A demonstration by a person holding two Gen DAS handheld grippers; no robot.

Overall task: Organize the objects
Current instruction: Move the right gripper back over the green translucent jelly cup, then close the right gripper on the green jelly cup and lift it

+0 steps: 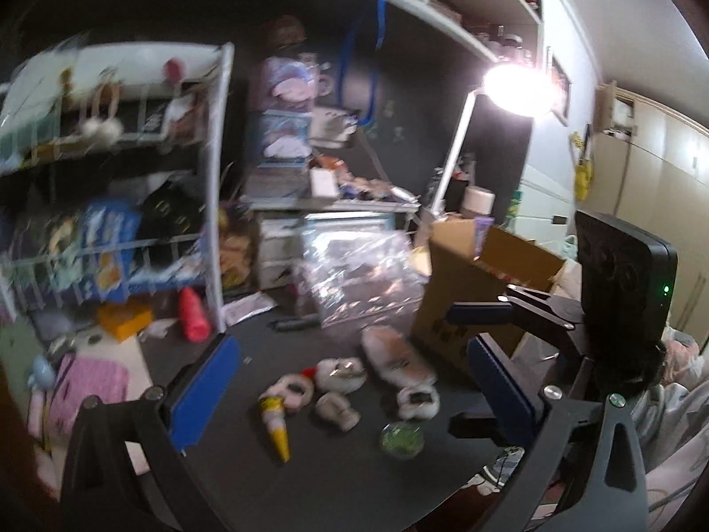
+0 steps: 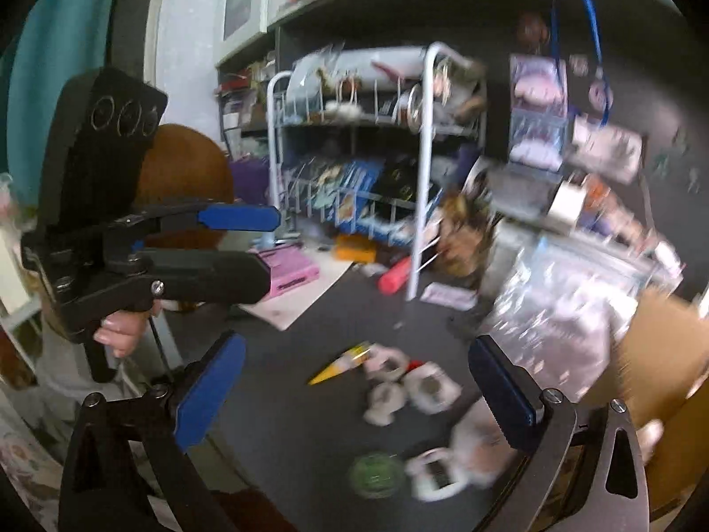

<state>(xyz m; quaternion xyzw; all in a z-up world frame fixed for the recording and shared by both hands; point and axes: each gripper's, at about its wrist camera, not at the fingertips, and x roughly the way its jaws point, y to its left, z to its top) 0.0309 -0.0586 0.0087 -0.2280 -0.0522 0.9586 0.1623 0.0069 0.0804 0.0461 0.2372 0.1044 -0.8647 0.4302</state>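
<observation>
Both sets of tongs hang above the dark table (image 1: pixel 248 456) with nothing between the blue pads. Left tongs (image 1: pixel 350 399) spread wide apart; right tongs (image 2: pixel 354 399) likewise wide apart, and seen from the left wrist view at the right edge, jaws parted.

Task items lie loose mid-table: a yellow cone-shaped tube (image 1: pixel 277 428), several small white plush toys (image 1: pixel 339 372), one larger plush, white and tan (image 1: pixel 396 357), and a round green-filled container (image 1: pixel 401 439) nearest the camera. All sit close together, some touching; blur hides detail.

Behind them, a crinkled clear plastic bag (image 1: pixel 363 279). Right of it, an open cardboard box (image 1: pixel 469 292). Left, a white wire rack (image 1: pixel 217 177) packed with packets, and a red cylinder (image 1: pixel 192 314) lying beside its foot. A lit desk lamp (image 1: pixel 516 88) glares above.
</observation>
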